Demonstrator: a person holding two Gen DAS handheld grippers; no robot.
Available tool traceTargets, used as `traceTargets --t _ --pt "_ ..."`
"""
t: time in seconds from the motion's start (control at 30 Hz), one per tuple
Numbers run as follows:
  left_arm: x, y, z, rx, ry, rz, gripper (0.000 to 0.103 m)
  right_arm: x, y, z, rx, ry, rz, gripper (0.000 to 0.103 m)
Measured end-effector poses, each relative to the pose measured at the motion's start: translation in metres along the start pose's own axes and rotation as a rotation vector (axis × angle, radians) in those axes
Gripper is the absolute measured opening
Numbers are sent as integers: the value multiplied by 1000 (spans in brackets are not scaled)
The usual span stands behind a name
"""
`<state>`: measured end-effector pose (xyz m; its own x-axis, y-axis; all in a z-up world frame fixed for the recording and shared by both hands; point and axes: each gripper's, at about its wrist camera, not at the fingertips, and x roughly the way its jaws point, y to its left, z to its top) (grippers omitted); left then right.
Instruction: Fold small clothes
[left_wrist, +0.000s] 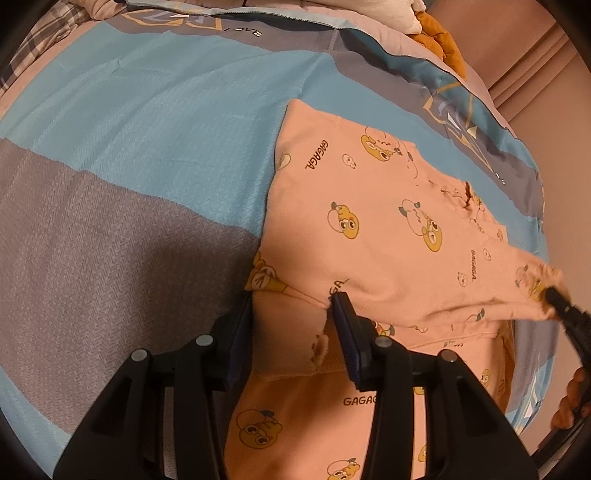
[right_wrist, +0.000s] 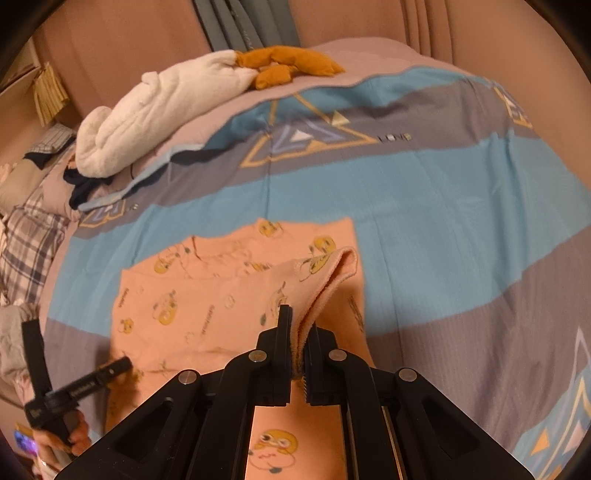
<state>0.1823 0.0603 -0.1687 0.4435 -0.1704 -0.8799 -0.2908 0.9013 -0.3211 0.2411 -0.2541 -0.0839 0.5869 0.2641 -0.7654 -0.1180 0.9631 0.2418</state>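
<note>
A small pink garment (left_wrist: 373, 236) printed with yellow cartoon faces and "GAGAGA" lies on the bed, partly folded over itself. My left gripper (left_wrist: 291, 299) is open, its fingers on either side of a folded edge of the garment without pinching it. My right gripper (right_wrist: 299, 325) is shut on a cuff or hem of the pink garment (right_wrist: 325, 280) and holds it lifted above the rest of the cloth. The right gripper also shows at the right edge of the left wrist view (left_wrist: 554, 295), and the left gripper shows at the lower left of the right wrist view (right_wrist: 125, 363).
The bed cover (left_wrist: 147, 129) has blue and grey bands. A white plush and an orange plush (right_wrist: 288, 62) lie at the far end of the bed. A plaid cloth (right_wrist: 26, 240) and dark clothes lie at the left. A pink wall and curtain stand behind.
</note>
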Motion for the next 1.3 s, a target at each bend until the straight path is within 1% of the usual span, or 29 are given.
traceTargets --t 0.23,0.47,0.67,0.77,0.87,0.93,0.97,1.07,1.13,1.17,1.2,1.23,1.3 --pt "-1 0 -1 -1 0 0 45 18 -22 -23 42 63 -8 6" --pt "0 0 -1 -4 -1 -1 45 29 -36 -36 81 104 -26 6" --pt "0 0 -1 -7 -1 -6 45 22 -48 -38 115 98 -42 6" --pt "0 -1 -1 -7 -1 -6 45 17 -55 -36 143 89 -26 6" --pt "-1 -1 -2 -8 -1 -7 45 18 -61 -30 172 88 -12 14" --pt "-2 1 -4 -11 0 -10 45 23 -65 -26 191 92 -4 30" --pt "-3 1 -4 -12 0 -12 45 27 -65 -25 196 99 7 31" --pt "-3 1 -6 -9 0 -11 45 35 -61 -23 198 110 21 31" --pt "-4 0 -7 -3 -2 -7 44 42 -56 -21 177 118 12 30" --pt "-4 0 -8 -2 -3 -5 44 43 -54 -21 171 118 2 26" --pt "-4 1 -9 -1 -4 -4 44 43 -53 -21 169 116 -2 16" --pt "-4 1 -10 0 -6 -4 44 42 -51 -21 166 110 -2 9" --pt "-5 1 -10 1 -7 -7 44 36 -50 -19 164 87 -1 7"
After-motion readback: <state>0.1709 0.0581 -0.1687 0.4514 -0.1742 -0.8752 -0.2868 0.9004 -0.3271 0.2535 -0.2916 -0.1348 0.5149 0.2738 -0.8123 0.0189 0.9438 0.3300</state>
